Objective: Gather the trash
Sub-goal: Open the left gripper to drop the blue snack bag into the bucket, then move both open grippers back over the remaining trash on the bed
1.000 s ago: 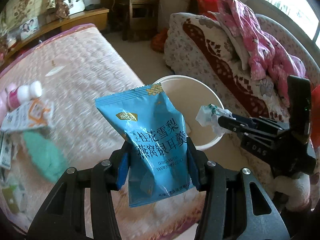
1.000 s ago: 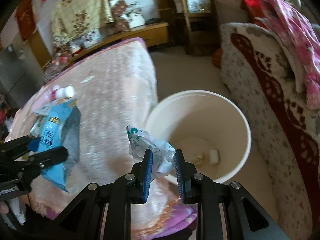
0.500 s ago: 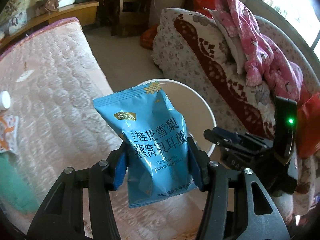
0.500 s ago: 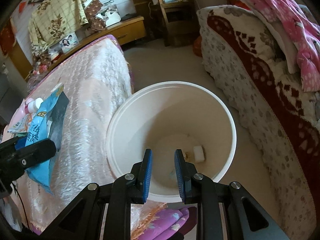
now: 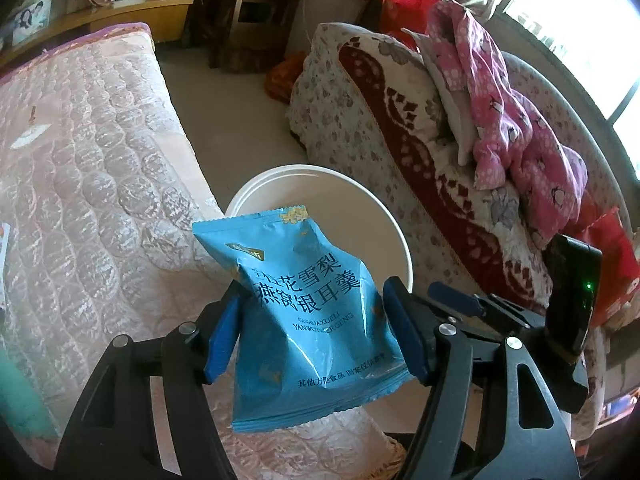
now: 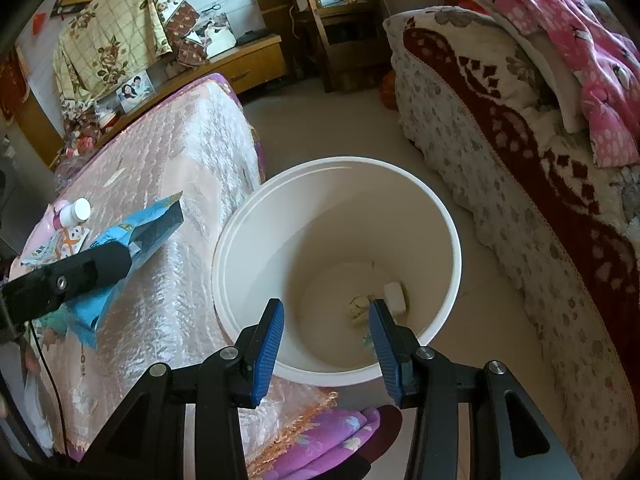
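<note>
My left gripper (image 5: 314,334) is shut on a blue snack packet (image 5: 308,316) and holds it upright above the bed corner, just short of the white bucket (image 5: 394,228). The packet also shows in the right wrist view (image 6: 136,240). My right gripper (image 6: 326,344) is open and empty, hovering over the near rim of the white bucket (image 6: 236,236). Small crumpled scraps (image 6: 360,308) and a white block (image 6: 394,294) lie on the bucket floor.
A pink quilted bed (image 6: 172,184) lies left of the bucket, with a white-capped bottle (image 6: 74,212) and wrappers (image 6: 56,246) on it. A patterned sofa (image 6: 520,208) with pink clothing (image 5: 516,120) stands right. Bare floor (image 6: 328,120) runs between them.
My right gripper let go of the crumpled wrapper over the bucket and opened wider. My left gripper carried the blue packet closer to the bucket.
</note>
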`<state>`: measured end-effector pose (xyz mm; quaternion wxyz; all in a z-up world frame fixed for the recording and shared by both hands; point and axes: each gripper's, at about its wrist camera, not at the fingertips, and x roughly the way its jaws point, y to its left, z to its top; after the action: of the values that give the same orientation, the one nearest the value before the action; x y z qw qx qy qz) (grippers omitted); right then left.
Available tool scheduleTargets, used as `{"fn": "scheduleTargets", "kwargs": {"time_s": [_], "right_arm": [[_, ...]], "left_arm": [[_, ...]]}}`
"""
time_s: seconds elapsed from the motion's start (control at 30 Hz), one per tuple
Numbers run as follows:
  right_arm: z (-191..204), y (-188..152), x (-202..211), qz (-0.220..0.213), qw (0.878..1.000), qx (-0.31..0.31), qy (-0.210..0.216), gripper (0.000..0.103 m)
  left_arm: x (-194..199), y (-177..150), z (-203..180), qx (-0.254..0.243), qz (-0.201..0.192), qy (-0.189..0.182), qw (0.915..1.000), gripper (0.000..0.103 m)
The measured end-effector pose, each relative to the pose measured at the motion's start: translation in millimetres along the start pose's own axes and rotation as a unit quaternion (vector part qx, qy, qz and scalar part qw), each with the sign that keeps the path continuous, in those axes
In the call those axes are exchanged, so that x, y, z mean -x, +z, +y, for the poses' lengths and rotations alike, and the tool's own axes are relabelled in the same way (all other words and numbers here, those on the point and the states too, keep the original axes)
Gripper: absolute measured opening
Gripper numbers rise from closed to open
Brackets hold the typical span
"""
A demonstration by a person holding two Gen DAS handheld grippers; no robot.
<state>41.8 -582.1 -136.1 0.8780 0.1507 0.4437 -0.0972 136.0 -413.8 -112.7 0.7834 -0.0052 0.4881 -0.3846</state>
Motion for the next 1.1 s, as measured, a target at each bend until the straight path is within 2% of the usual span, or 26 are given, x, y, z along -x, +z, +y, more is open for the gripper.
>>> {"fn": "scheduleTargets", "kwargs": {"time_s": [0.4,0.53,0.67,0.9,1.1], "right_arm": [[-0.4,-1.9,7.6,-0.006,1.0,0.0,0.0,0.044],[-2.0,-2.1,7.9,-0.006,1.0,-0.004,0.003,0.045],[0.2,-3.4,7.7,-0.005,1.0,-0.001,0.006,0.045],[13.2,-5.6,12.6,-0.004,1.0,0.014,0.01,0.045],[28.9,-3.9,24.6,-0.014,0.999,0.028,0.011,0.045]], "left_arm": [[-7.7,20.3,-3.3,0.013,-0.024,-0.042,0.9987,0.075],[-7.6,21.9,-4.0,0.011,-0.026,-0.043,0.9987,0.077],[-3.2,17.8,-2.9,0.006,-0.026,-0.027,0.9993,0.077],[16.9,3.3,2.8,-0.007,-0.044,0.035,0.9984,0.077],[37.1,-10.0,14.8,-0.001,-0.06,0.068,0.9959,0.077]]}}
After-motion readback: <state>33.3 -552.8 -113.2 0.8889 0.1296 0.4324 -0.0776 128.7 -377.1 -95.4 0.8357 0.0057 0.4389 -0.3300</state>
